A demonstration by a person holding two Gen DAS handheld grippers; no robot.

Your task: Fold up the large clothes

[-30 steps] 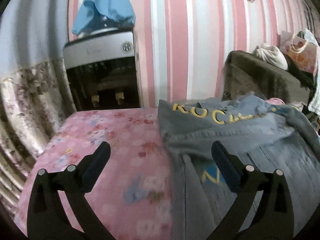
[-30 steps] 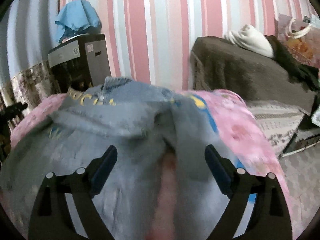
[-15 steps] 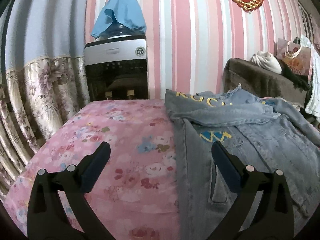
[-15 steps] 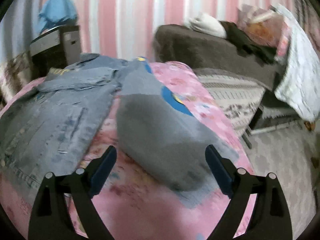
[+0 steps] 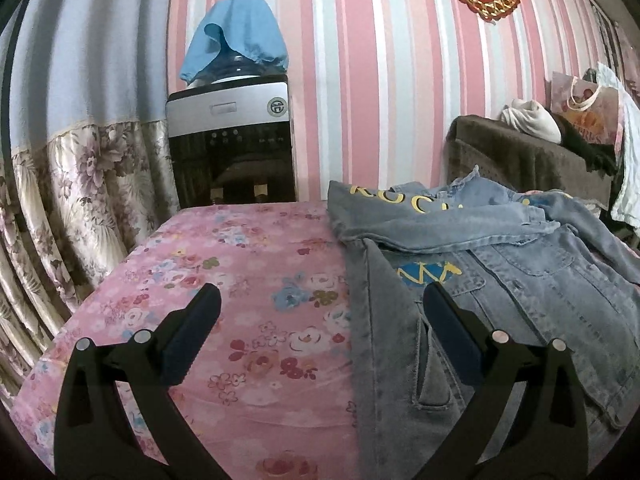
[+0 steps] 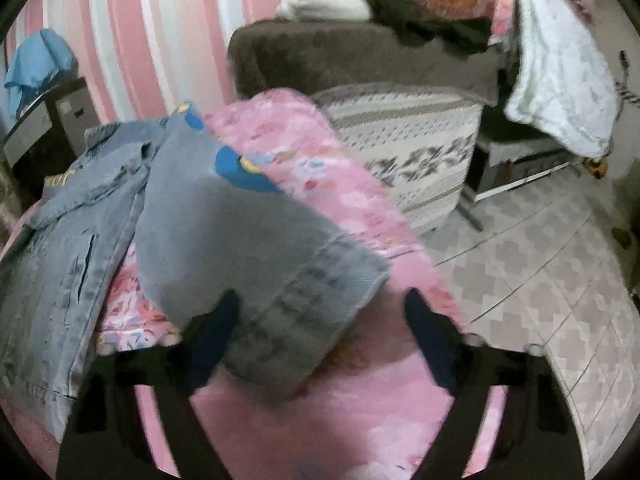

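A blue denim jacket (image 5: 520,264) with yellow lettering lies spread on the pink floral bed (image 5: 240,280), front up. My left gripper (image 5: 322,320) is open and empty above the bed, with the jacket's left front edge between its fingers. In the right wrist view the jacket (image 6: 72,216) lies to the left and one sleeve (image 6: 256,248) stretches toward me, its cuff between the fingers. My right gripper (image 6: 320,316) is open just over that cuff; the view is blurred.
A water dispenser (image 5: 230,140) with a blue cloth on top stands against the striped wall behind the bed. A floral curtain (image 5: 60,208) hangs at the left. A brown-covered sofa (image 6: 360,60) with piled clothes and tiled floor (image 6: 540,264) lie to the right.
Both grippers have pulled back from the jacket. The right one has swung right and now sits over the outstretched sleeve's cuff. The left view has steadied at the jacket's left edge.
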